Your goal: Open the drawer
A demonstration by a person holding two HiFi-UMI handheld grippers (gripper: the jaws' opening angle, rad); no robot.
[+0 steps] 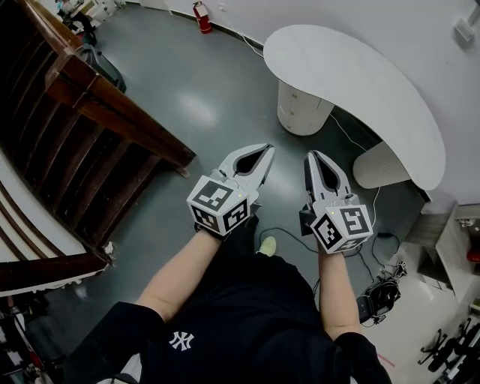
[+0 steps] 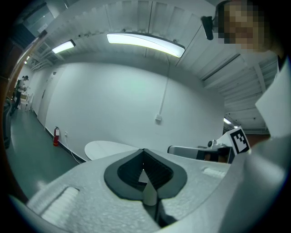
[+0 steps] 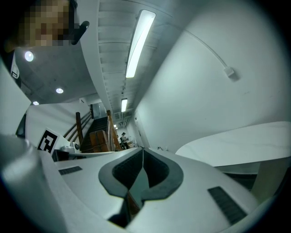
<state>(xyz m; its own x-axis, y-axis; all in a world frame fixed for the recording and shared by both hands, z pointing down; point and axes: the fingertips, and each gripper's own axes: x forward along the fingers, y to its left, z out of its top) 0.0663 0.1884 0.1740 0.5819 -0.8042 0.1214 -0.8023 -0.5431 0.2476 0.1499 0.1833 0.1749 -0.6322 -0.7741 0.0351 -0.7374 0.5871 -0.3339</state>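
A round white pedestal (image 1: 303,109) with drawer seams on its side stands under the curved white table (image 1: 352,82) (image 2: 109,148) (image 3: 241,145), ahead of both grippers. I hold both grippers side by side above the grey floor, short of the table and apart from it. The left gripper (image 1: 268,148) (image 2: 143,150) has its jaws together with nothing between them. The right gripper (image 1: 310,155) (image 3: 142,149) is shut too and holds nothing. Each gripper shows at the edge of the other's view.
A dark wooden staircase (image 1: 97,127) fills the left side. A red fire extinguisher (image 1: 201,16) stands by the far wall. A second white table leg (image 1: 379,165) is at the right, with cables and gear (image 1: 379,296) on the floor nearby.
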